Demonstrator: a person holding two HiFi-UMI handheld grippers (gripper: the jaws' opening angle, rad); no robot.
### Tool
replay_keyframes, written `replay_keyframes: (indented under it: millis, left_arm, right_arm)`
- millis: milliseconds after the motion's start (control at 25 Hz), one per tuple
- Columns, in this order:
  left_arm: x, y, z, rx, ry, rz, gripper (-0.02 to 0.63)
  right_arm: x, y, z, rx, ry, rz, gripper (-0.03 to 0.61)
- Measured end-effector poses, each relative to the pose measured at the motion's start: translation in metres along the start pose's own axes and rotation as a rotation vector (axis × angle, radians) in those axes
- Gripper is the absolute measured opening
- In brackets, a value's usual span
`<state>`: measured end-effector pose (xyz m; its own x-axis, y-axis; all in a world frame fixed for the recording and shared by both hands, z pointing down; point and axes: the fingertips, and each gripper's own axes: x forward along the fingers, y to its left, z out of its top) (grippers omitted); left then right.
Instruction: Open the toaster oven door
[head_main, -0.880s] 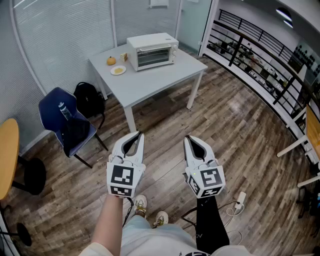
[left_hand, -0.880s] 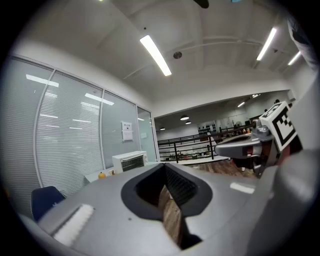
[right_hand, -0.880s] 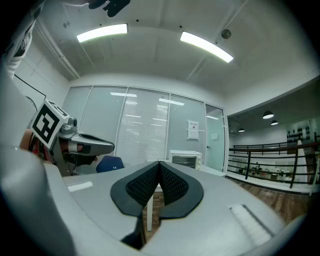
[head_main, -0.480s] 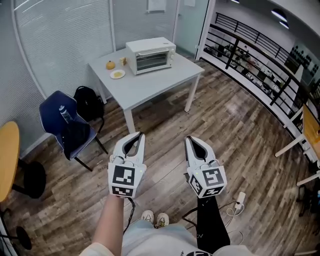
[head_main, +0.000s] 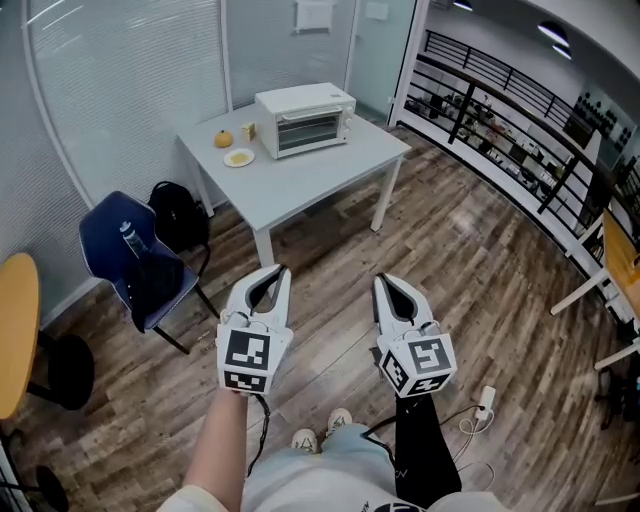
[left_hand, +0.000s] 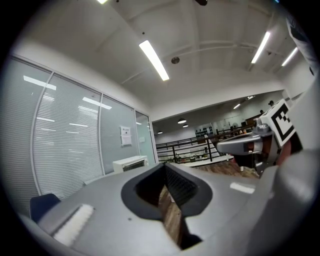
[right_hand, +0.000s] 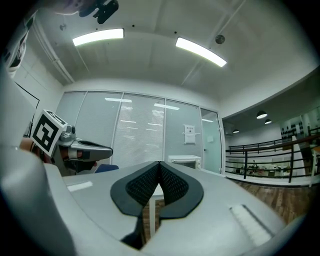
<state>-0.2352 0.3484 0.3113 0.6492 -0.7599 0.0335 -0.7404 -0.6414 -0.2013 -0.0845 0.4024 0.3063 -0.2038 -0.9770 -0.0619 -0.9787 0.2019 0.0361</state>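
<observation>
The toaster oven is sitting slightly lower in the upper centre of the frame than a moment ago, so the person is probably walking toward the worktop. The oven door is staying shut, its inside unreadable. The left tool and right tool are hovering low in the frame, jaws pressed together on nothing, well apart from the oven. A plate left of the oven is carrying something pale yellow.

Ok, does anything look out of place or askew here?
Nothing stands out. The toaster oven sits upright on the table, door shut, a plate and an orange fruit beside it. The left gripper and right gripper are shut and empty, far from the table. A loose cable lies on the floor.
</observation>
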Motion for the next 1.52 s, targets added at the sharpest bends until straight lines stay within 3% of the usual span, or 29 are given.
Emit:
replay_keyframes:
  millis: [480,1080,1520]
  left_arm:
    - [0.089,0.026,-0.015,-0.016,0.012,0.014,0.058]
    - [0.252,0.076,-0.006,-0.01,0.029,0.103,0.058]
    - [0.324,0.085,-0.005,-0.006,0.039,0.123,0.058]
  right_arm:
    - [0.074,-0.061,-0.009,0.009,-0.025,-0.017,0.003]
    - [0.226,-0.165,-0.015,0.016,-0.031,0.083,0.003]
    - [0.274,-0.221,-0.019,0.019,-0.037,0.108,0.003]
